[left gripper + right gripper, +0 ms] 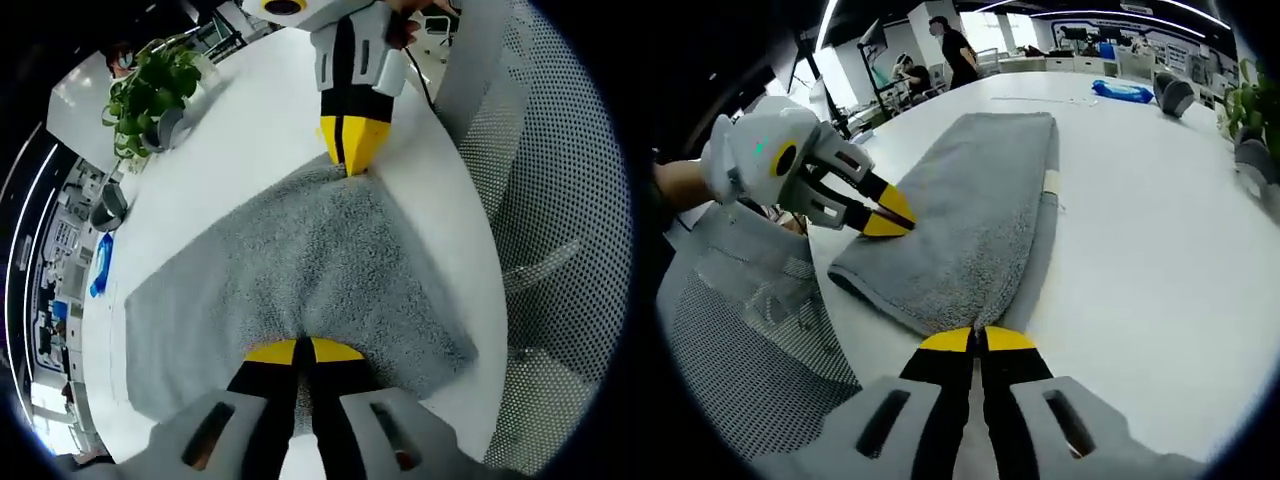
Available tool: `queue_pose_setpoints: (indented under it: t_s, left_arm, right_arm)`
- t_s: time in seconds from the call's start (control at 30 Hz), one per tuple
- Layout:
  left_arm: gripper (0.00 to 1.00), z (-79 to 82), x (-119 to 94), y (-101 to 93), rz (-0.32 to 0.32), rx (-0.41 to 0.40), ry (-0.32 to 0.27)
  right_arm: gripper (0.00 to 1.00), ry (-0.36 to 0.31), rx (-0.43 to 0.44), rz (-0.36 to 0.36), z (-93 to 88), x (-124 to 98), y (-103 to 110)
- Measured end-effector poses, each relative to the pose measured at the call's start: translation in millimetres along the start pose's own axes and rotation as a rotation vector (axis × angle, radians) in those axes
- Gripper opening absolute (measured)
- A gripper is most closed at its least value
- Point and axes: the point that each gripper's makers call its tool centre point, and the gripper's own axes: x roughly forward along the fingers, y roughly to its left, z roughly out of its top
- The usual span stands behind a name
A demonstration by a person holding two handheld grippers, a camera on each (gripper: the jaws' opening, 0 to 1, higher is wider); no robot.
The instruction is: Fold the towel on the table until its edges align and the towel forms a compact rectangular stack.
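A grey towel (300,270) lies folded into a long strip on the white table (260,120). My left gripper (303,352) rises from the bottom of the left gripper view, its yellow tips shut on the towel's near end. Across the strip, my right gripper (347,165) is shut on the corner close to the table's edge. In the right gripper view the towel (980,190) stretches away from me, with a second layer showing along its right side. My right gripper (977,340) pinches its near end, and the left gripper (898,222) holds the corner at the left.
A potted plant (150,95) (1250,110), a blue packet (102,265) (1120,90) and a small grey object (108,205) (1175,95) stand on the table's far side. A mesh chair (560,200) (740,330) sits at the edge beside the towel. People (955,45) stand far behind.
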Motion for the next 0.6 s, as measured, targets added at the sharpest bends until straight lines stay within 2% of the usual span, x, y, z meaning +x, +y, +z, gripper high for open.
queue_pose_setpoints:
  t_s: [0.23,0.3,0.37,0.4,0.43,0.5,0.53,0.6]
  left_arm:
    - [0.02,-2.7,8,17.1,0.056,-0.021,0.024]
    - [0.02,-3.6,8,19.4,0.054,-0.071,0.012]
    - [0.02,-2.8,6,20.1,0.049,-0.190,-0.021]
    - [0.02,-2.0,6,20.8,0.043,-0.237,-0.051]
    - [0.03,-0.8,3,20.8,0.018,-0.244,-0.105]
    - [0.06,-5.5,-7,24.3,0.019,-0.320,-0.152]
    - [0.10,-6.9,-10,24.9,0.024,-0.326,-0.154]
    - [0.13,-9.1,-24,23.2,0.033,-0.265,-0.187]
  right_arm:
    - [0.01,0.006,-0.029,0.017,0.6,2,7]
    - [0.01,-0.004,-0.157,0.005,3.5,2,7]
    - [0.04,0.018,-0.265,0.010,1.4,1,9]
    - [0.06,0.021,-0.309,0.003,1.3,-1,9]
    - [0.09,0.020,-0.366,0.006,0.2,-4,11]
    - [0.14,0.016,-0.438,0.005,-3.1,-9,13]
    - [0.14,0.015,-0.466,-0.005,-4.2,-11,12]
    - [0.09,0.028,-0.530,-0.065,-4.1,-21,4]
